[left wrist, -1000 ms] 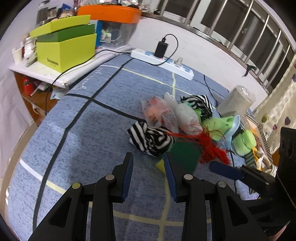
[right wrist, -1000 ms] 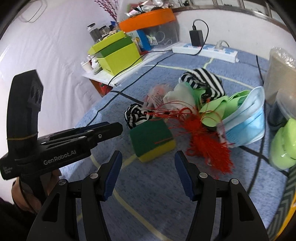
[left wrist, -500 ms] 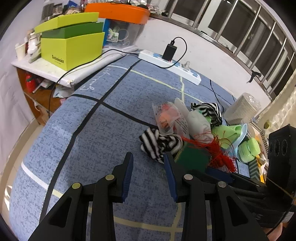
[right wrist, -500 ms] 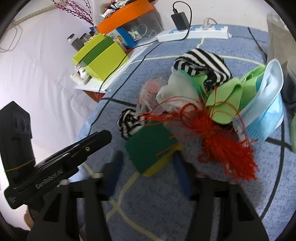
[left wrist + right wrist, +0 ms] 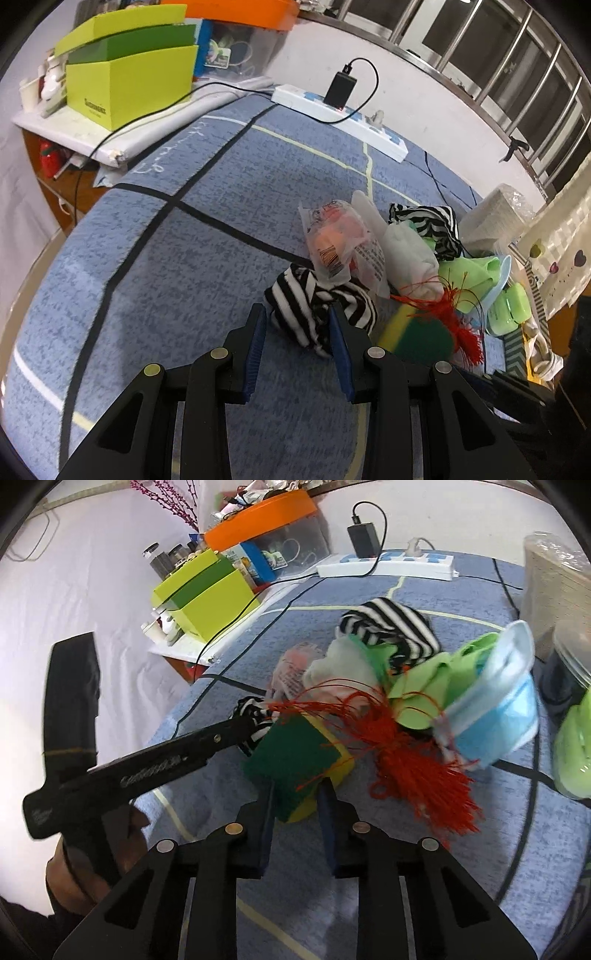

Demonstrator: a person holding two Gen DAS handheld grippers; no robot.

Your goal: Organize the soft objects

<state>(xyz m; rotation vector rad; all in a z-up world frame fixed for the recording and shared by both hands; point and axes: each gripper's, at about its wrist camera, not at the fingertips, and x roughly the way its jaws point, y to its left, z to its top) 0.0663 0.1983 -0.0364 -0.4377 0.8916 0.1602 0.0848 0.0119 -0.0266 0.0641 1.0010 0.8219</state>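
While the right tongs (image 5: 295, 812) close around the green-and-yellow sponge block (image 5: 299, 760), pickup begins. Left tongs (image 5: 297, 339), moved nearer, gape around the black-and-white striped cloth bundle (image 5: 317, 306).

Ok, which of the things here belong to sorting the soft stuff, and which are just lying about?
Part of the job:
striped sock
sponge
red tassel
face mask
green cloth

Lying about:
power strip
charger
lime box
orange-lidded bin

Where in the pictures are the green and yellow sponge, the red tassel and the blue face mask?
green and yellow sponge (image 5: 295, 753): right wrist view, on its green top face.
red tassel (image 5: 421, 779): right wrist view, on its thick fringe.
blue face mask (image 5: 495, 716): right wrist view, on its blue pleated side.
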